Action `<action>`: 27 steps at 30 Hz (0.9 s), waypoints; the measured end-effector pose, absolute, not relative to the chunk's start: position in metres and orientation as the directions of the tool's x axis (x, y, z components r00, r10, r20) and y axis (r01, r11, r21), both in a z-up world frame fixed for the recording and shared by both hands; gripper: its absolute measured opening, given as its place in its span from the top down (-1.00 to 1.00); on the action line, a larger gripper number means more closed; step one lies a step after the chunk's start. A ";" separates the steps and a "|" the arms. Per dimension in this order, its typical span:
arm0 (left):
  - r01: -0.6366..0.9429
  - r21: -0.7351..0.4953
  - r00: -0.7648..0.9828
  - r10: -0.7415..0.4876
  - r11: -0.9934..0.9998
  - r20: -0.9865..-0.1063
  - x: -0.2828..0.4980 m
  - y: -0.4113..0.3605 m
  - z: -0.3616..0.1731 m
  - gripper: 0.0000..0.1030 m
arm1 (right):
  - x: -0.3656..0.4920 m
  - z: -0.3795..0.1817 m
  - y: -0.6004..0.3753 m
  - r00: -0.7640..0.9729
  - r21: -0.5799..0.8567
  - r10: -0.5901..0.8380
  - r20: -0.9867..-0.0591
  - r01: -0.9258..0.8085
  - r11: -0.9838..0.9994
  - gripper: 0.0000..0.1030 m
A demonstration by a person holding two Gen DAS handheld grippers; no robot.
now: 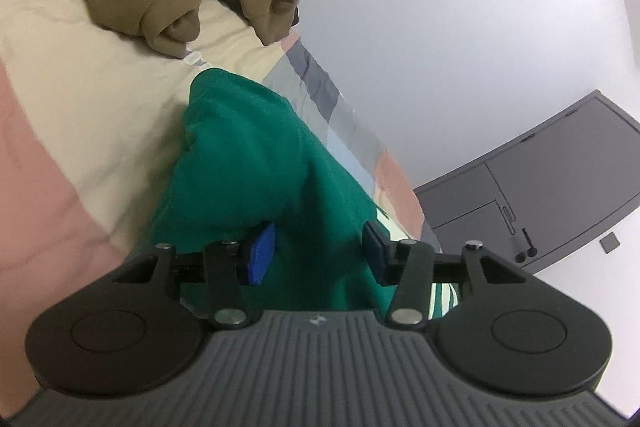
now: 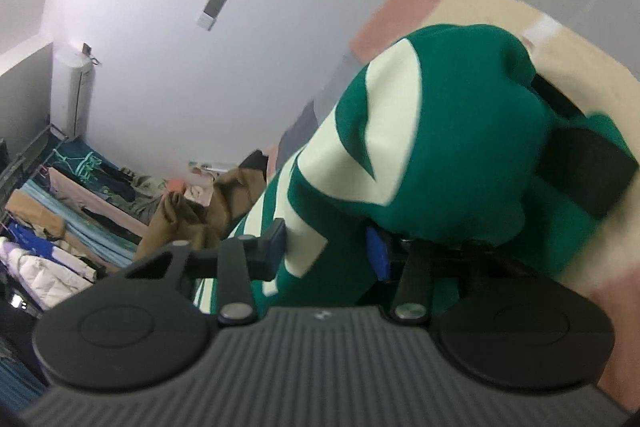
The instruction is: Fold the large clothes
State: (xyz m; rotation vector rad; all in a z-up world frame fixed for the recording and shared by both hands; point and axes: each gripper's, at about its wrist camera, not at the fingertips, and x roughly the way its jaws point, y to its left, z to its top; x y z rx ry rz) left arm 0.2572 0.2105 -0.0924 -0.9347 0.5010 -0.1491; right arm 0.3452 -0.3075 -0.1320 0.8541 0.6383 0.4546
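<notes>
We see green garment [image 1: 256, 155] bunched between both half-spread grippers, left gripper [image 1: 318, 253] and right gripper [image 2: 326, 247]; pad contact unclear (blurred). Risk: fabric slips lower centre, fold collapses.

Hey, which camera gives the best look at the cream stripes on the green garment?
The right wrist view. There the green garment shows broad cream stripes across its bunched fabric. The left wrist view shows mostly plain green cloth, with only a sliver of striping low beside the left gripper.
</notes>
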 end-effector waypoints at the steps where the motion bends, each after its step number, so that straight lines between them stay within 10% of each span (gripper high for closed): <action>1: -0.093 -0.797 0.874 -0.334 0.597 -0.352 0.259 0.210 -0.095 -0.05 | 0.349 -0.134 -0.307 0.726 0.796 0.595 -0.343 -0.111 0.595 0.10; 10: -0.128 -0.797 0.872 -0.316 0.591 -0.374 0.265 0.212 -0.108 -0.05 | 0.360 -0.162 -0.305 0.682 0.817 0.599 -0.420 -0.005 0.577 0.14; 13: -0.135 -0.805 0.868 -0.323 0.577 -0.377 0.264 0.208 -0.107 -0.35 | 0.345 -0.160 -0.305 0.682 0.826 0.597 -0.424 0.021 0.563 0.07; 17: -0.124 -0.843 0.856 -0.373 0.524 -0.357 0.253 0.198 -0.107 -0.68 | 0.326 -0.170 -0.299 0.645 0.859 0.629 -0.434 0.085 0.506 -0.71; 27: -0.159 -0.943 0.805 -0.514 0.293 -0.296 0.244 0.169 -0.145 -0.98 | 0.336 -0.205 -0.284 0.705 0.898 0.586 -0.400 0.174 0.403 -0.86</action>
